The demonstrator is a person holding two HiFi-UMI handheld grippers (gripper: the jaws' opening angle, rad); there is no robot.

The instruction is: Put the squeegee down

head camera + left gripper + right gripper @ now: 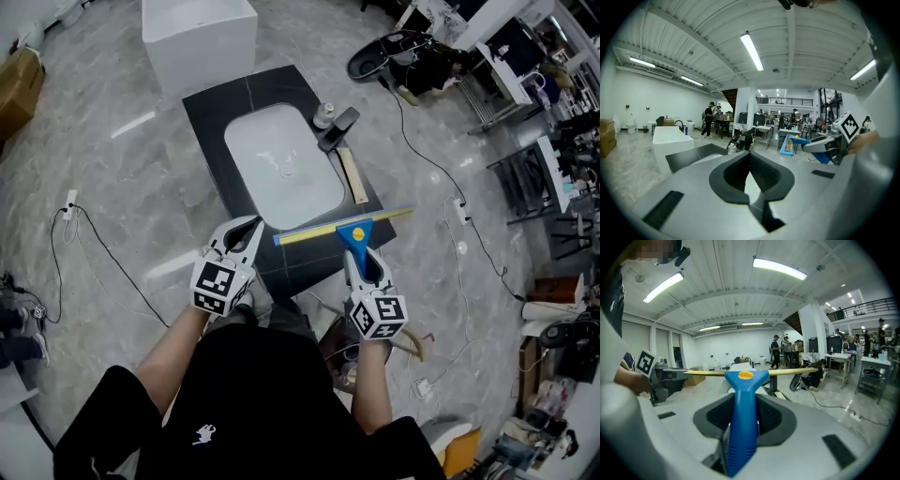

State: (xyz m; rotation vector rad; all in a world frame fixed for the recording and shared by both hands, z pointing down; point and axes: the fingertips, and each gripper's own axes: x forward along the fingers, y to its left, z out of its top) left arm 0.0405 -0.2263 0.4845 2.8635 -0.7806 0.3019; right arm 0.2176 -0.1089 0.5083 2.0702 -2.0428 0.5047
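Squeegee (352,230): one; sink (309,192): one.

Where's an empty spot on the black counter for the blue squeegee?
The black counter is bare left of the sink and behind it. It is also bare in the near strip, just by the squeegee held in the right gripper. The sink's right side is crowded: faucet, bottle, wooden strip.

We see right gripper (744,414) jaws clamped on blue squeegee (742,394) handle, yellow blade crosswise ahead; left gripper (680,375) at left.
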